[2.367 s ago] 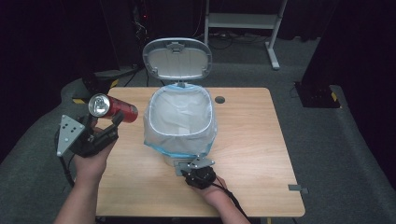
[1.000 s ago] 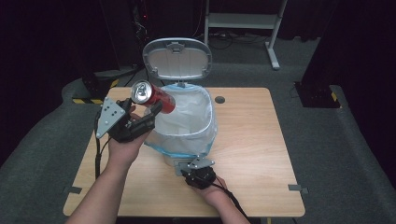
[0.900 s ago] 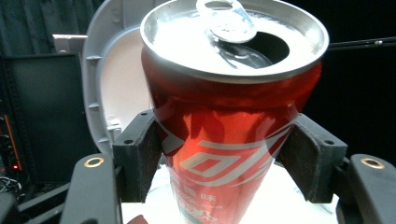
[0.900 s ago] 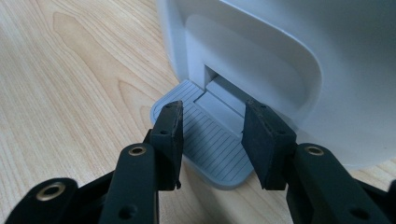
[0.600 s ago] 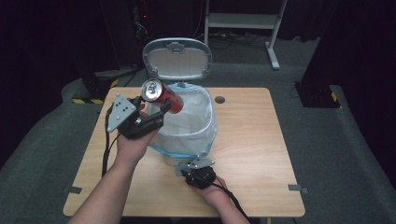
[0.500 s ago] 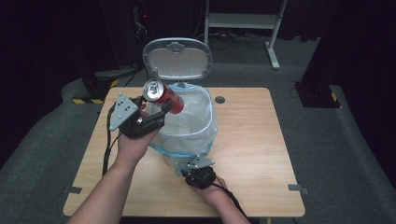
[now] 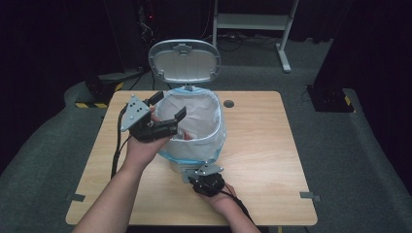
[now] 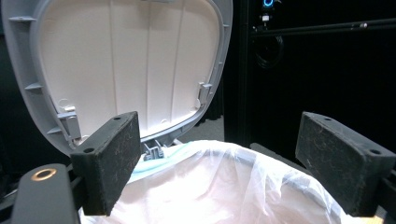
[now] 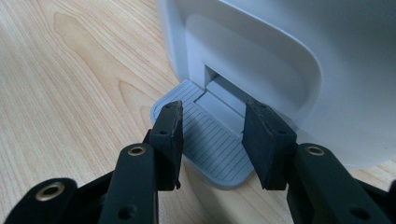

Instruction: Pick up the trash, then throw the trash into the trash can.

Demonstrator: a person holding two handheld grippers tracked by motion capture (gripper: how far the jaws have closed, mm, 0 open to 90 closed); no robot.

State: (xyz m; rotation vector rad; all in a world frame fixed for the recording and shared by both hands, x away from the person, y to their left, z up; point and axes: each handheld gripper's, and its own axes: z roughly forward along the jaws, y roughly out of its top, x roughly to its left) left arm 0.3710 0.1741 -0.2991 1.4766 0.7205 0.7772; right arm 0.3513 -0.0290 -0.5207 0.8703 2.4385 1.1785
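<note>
Can point(image 7: 187, 135) dropped in bin point(image 7: 214, 141), left gripper point(image 7: 168, 110) empty

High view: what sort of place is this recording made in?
Probably a lab or studio set up for recording, not a home. A lone wooden table stands on grey carpet with dark surroundings, a pedal bin set on it, and equipment with cables and a metal stand behind.

A wooden tabletop point(image 7: 272, 145) carries a lidded white bin point(image 7: 194, 145) near its middle; a small dark hole point(image 7: 229, 103) marks the far side.
</note>
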